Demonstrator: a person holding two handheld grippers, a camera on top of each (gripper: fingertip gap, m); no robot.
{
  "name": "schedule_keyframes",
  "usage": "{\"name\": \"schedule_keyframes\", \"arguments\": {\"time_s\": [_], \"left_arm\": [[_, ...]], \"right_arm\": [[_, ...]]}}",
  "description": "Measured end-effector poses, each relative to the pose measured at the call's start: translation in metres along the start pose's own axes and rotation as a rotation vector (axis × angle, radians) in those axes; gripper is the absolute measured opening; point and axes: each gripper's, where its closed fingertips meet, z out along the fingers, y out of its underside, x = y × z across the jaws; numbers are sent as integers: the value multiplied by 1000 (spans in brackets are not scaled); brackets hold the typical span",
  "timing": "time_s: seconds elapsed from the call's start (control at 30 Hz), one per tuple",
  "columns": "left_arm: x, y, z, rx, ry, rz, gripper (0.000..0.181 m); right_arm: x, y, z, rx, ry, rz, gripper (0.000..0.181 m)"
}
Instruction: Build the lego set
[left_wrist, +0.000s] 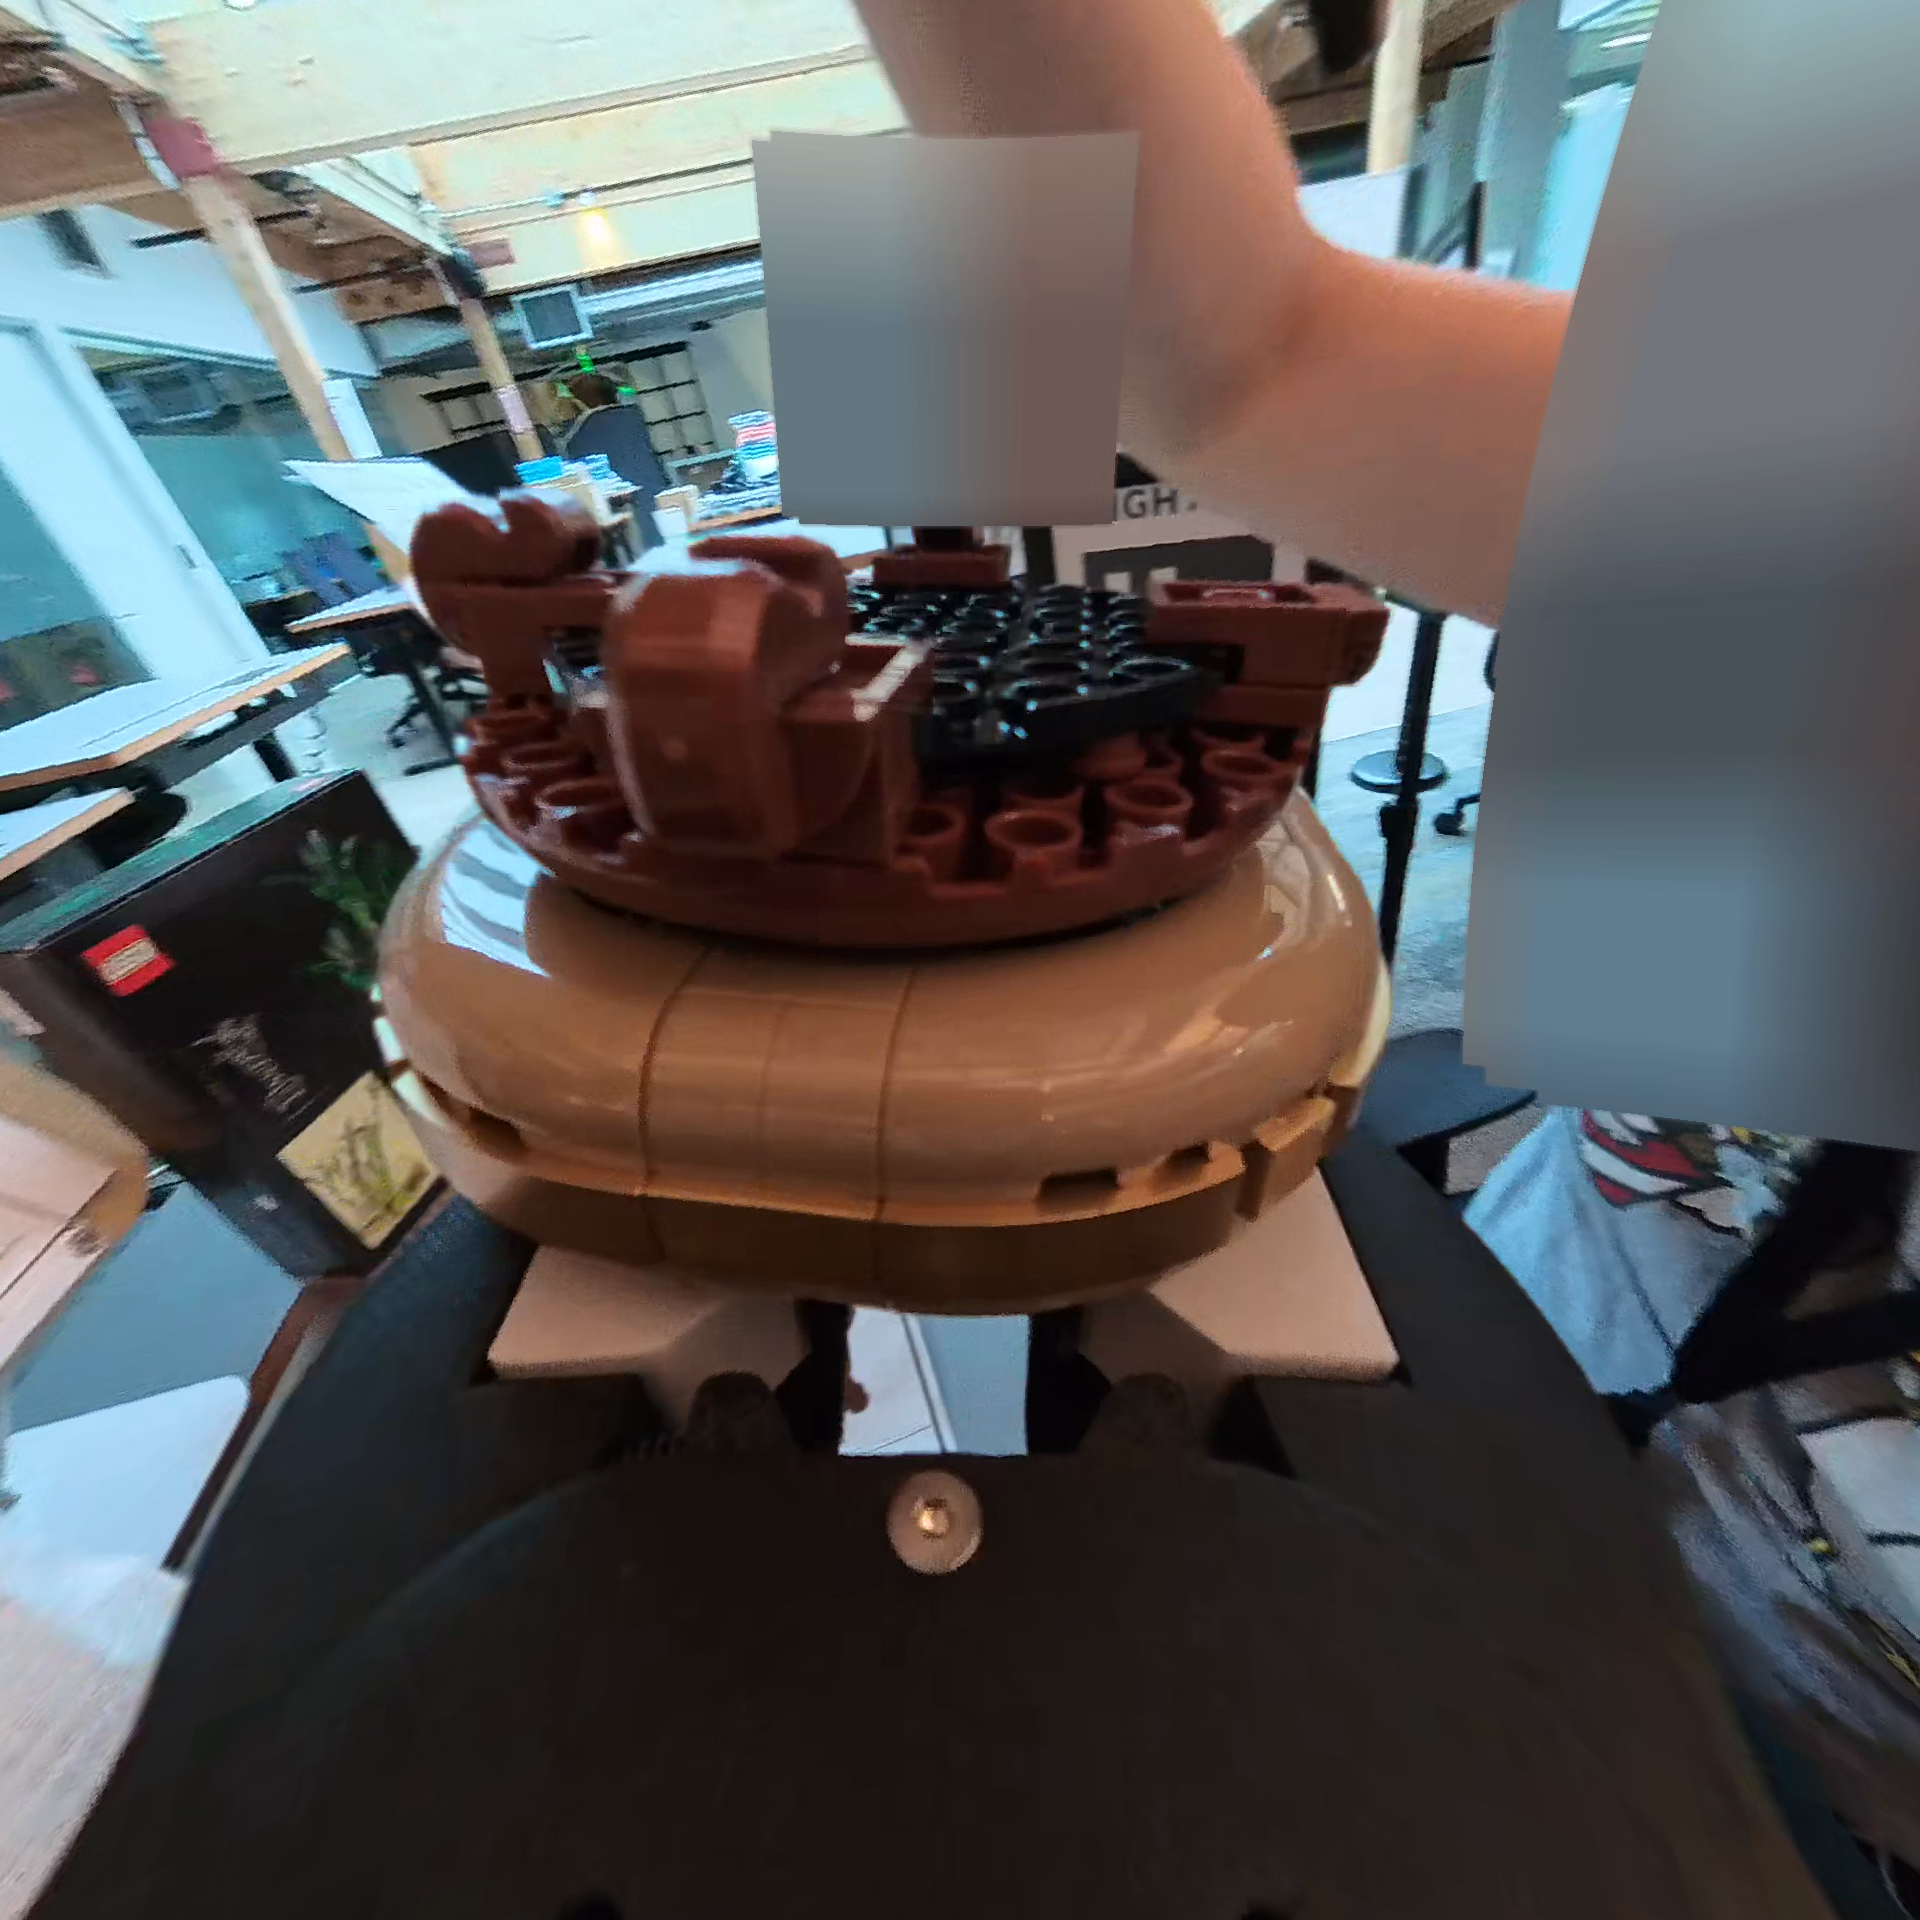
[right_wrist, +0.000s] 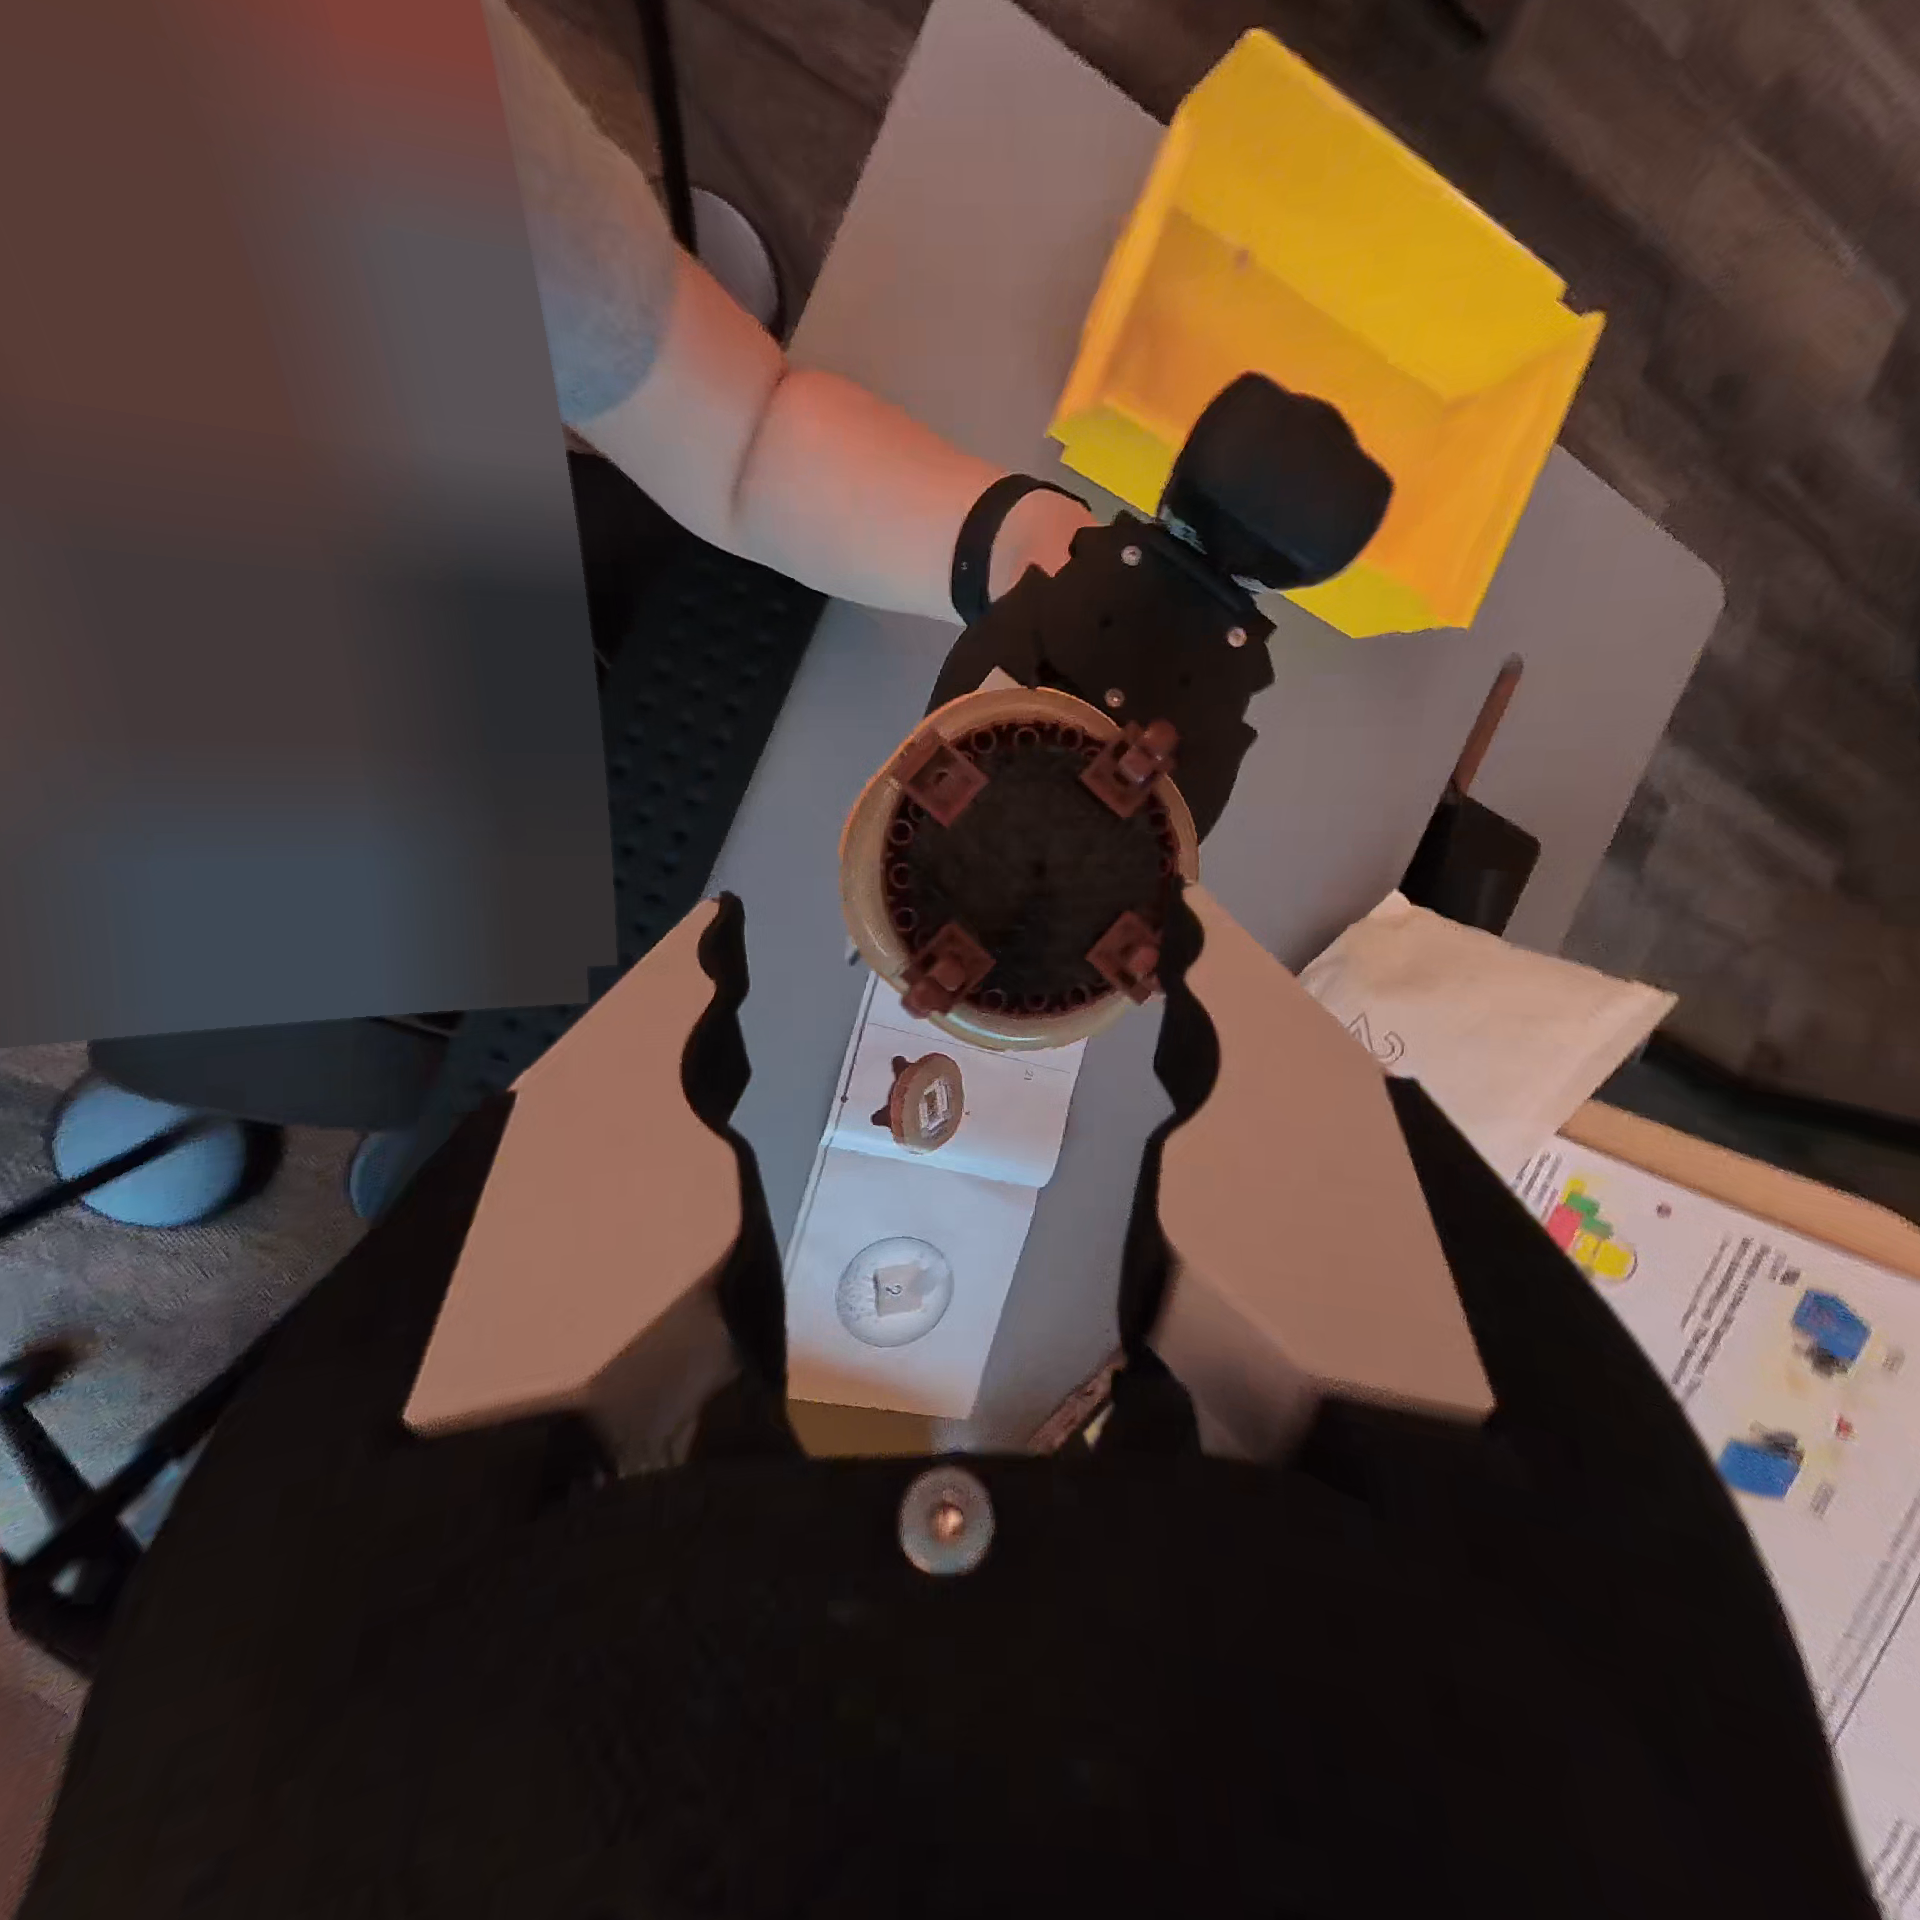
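The build is mid-assembly, by my reading: the left tool (left_wrist: 940, 1288) has the round lego pot (left_wrist: 883, 1049) clamped between its pale fingers (left_wrist: 613, 1320), gripping the tan body low down, and holds it in the air above the desk (right_wrist: 1434, 748); in the right wrist view the same pot (right_wrist: 1023, 868) sits well clear of the grey surface, its open face turned up toward the right tool; on top, a reddish-brown round plate (left_wrist: 1039, 831) carries a black studded plate (left_wrist: 1049, 644) and four brown corner brackets, one with a curved piece (left_wrist: 707, 696) standing on it.

The right tool (right_wrist: 961, 966) hovers above the pot with its jaws spread wide and nothing between them; its tips frame the pot's near rim without touching it.

The next move likely calls for a fresh part, so the right tool must go and fetch one, perhaps from the yellow bin (right_wrist: 1340, 301) beyond; the open instruction booklet (right_wrist: 935, 1195) lies flat on the desk under the pot, showing the model; the left forearm (right_wrist: 831, 488) reaches in from the side, wrist bent so the pot faces upward; the right forearm (left_wrist: 1278, 343) crosses high over the pot in the left wrist view.
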Motion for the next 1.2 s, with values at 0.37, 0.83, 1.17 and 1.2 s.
{"name": "schedule_keyframes", "arguments": {"time_s": [0.37, 0.83, 1.17, 1.2], "left_arm": [[7, 5, 11, -22, 58, -57, 169], [6, 6, 10, -33, 44, -41, 144], [4, 7, 10, -34, 39, -43, 143], [4, 7, 10, -34, 39, -41, 144]], "right_arm": [[11, 25, 39, -179, -20, -116, 82], [8, 28, 46, -202, -74, -17, 74], [10, 29, 49, -202, -72, 6, 72], [9, 29, 49, -203, -77, 7, 72]]}}
